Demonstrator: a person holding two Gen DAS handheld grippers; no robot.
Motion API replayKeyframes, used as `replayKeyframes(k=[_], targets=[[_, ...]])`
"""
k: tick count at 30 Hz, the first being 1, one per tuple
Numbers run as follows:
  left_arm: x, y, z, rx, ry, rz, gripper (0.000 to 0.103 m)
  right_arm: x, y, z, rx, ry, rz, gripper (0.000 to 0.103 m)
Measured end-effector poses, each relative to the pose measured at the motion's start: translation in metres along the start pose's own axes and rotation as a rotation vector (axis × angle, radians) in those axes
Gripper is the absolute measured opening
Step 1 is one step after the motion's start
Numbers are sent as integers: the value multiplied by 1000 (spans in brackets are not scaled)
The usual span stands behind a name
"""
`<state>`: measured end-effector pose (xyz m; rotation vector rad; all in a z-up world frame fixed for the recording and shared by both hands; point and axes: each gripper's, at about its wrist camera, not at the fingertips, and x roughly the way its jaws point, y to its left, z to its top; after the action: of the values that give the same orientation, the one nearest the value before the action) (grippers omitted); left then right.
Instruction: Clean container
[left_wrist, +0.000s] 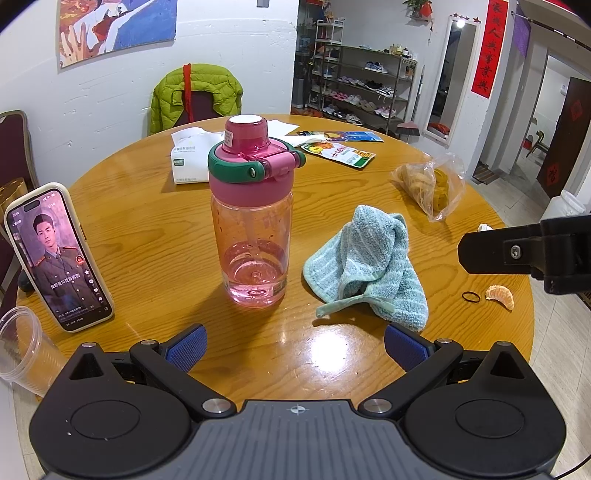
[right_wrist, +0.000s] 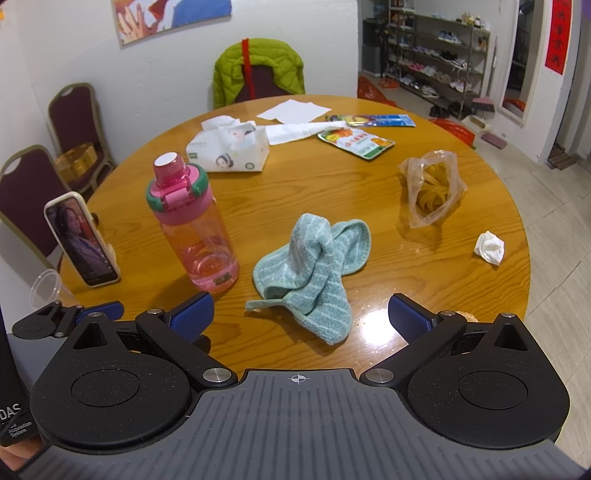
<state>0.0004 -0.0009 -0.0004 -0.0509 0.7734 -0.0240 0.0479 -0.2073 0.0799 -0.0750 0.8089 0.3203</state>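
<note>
Left gripper (left_wrist: 293, 349) spread wide, empty | right gripper (right_wrist: 299, 319) spread wide, empty | bottle (left_wrist: 253, 210) upright on table (left_wrist: 147, 206), lid on, untouched | cloth (left_wrist: 369, 262) crumpled just beside it, not picked up | progress: judged not started; grasping and wiping remain

There is one pink bottle (left_wrist: 251, 225) and one blue cloth (left_wrist: 369, 266) on one round table (left_wrist: 147, 206). I count one phone (left_wrist: 59, 254), one clear cup (left_wrist: 22, 350), one tissue pack (right_wrist: 229, 147), one bag of rubber bands (right_wrist: 434, 188), two snack packets (right_wrist: 356, 142), one orange piece (left_wrist: 500, 295), one black hair tie (left_wrist: 471, 297) and three chairs (right_wrist: 74, 114).
</note>
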Motion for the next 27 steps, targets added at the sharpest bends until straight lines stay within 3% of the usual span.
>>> replayKeyframes(k=[27], targets=[[0, 2, 0, -5, -2, 5, 102, 3, -2, -1, 5, 8, 5, 103]])
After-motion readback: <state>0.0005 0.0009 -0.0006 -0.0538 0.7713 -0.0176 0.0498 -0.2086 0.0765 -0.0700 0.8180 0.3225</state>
